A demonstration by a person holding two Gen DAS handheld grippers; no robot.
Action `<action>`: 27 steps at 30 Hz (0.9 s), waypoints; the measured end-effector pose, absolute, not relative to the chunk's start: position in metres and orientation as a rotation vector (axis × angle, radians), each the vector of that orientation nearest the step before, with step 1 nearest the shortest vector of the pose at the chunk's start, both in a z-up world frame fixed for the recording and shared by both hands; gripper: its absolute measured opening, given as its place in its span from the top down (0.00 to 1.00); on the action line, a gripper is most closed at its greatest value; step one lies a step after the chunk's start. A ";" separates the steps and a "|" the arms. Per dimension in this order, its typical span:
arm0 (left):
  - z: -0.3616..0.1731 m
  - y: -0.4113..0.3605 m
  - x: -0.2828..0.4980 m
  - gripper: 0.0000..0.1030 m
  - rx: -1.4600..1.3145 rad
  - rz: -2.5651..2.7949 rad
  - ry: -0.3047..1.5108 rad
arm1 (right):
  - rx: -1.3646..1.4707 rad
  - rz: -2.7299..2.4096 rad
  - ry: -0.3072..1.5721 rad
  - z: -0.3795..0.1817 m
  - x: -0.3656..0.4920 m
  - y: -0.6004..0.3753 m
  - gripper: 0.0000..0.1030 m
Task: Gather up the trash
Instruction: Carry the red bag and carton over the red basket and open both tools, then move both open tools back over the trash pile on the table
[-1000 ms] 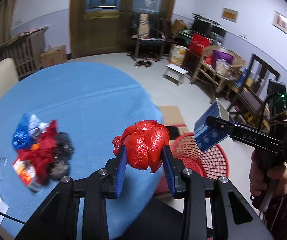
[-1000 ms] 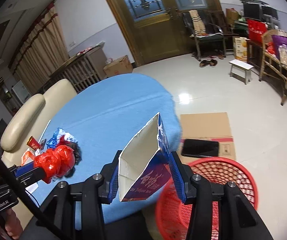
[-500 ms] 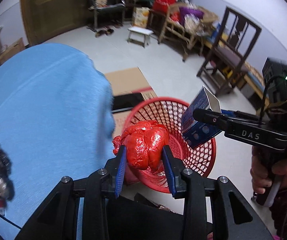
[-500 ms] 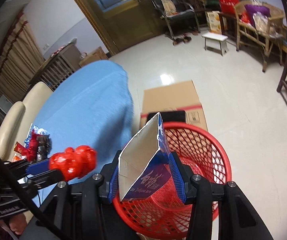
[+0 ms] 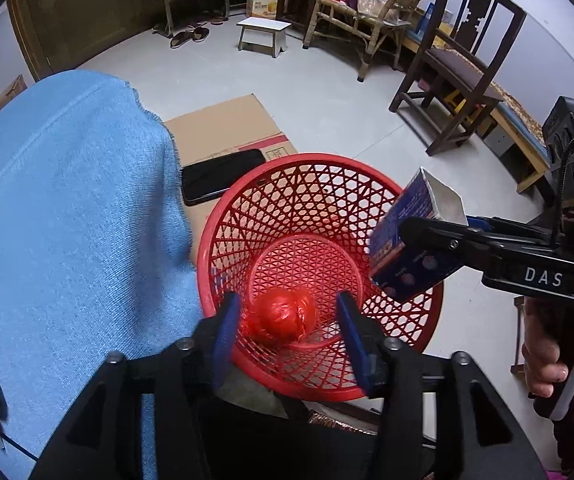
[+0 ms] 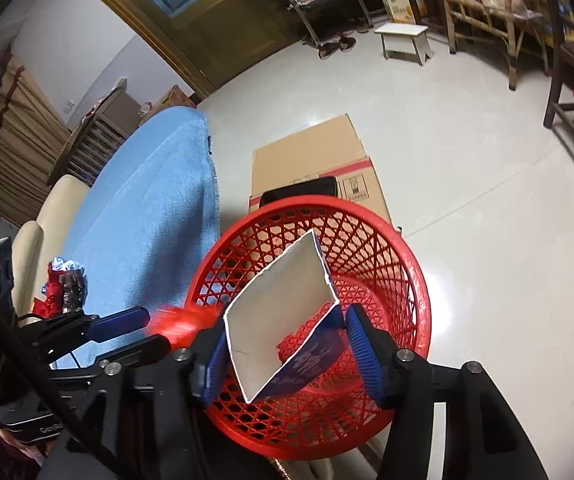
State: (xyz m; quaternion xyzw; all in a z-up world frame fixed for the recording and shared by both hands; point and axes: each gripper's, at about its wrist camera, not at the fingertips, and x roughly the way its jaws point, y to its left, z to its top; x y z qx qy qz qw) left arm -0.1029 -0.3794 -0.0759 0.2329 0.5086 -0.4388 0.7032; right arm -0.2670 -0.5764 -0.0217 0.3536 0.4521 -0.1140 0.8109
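A red mesh basket stands on the floor beside the blue-clothed table. My left gripper is open above the basket. A crumpled red plastic bag lies free between and below its fingers, inside the basket; it shows as a red blur in the right wrist view. My right gripper is over the basket, its jaws parting around an open blue and white carton; the left pad still touches. The carton also shows in the left wrist view.
A flattened cardboard box with a black flat object lies on the floor behind the basket. More wrappers sit on the table. A wooden chair, stool and wicker furniture stand further off.
Both grippers moved from over the table to above the basket. My left gripper opened and the red bag dropped into the basket. My right gripper's jaws widened around the carton.
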 end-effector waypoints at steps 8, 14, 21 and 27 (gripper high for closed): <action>-0.063 -0.366 -0.098 0.46 0.506 -0.948 1.082 | 0.779 -0.243 0.957 -0.028 -0.266 -0.577 0.37; -0.046 -0.343 -0.094 0.39 0.534 -0.850 0.972 | 0.740 -0.232 0.941 -0.023 -0.260 -0.568 0.33; -0.026 -0.309 -0.081 0.37 0.528 -0.704 0.886 | 0.675 -0.287 0.906 -0.026 -0.253 -0.559 0.32; -0.016 -0.280 -0.073 0.37 0.500 -0.626 0.861 | 0.566 -0.432 0.938 -0.046 -0.251 -0.555 0.32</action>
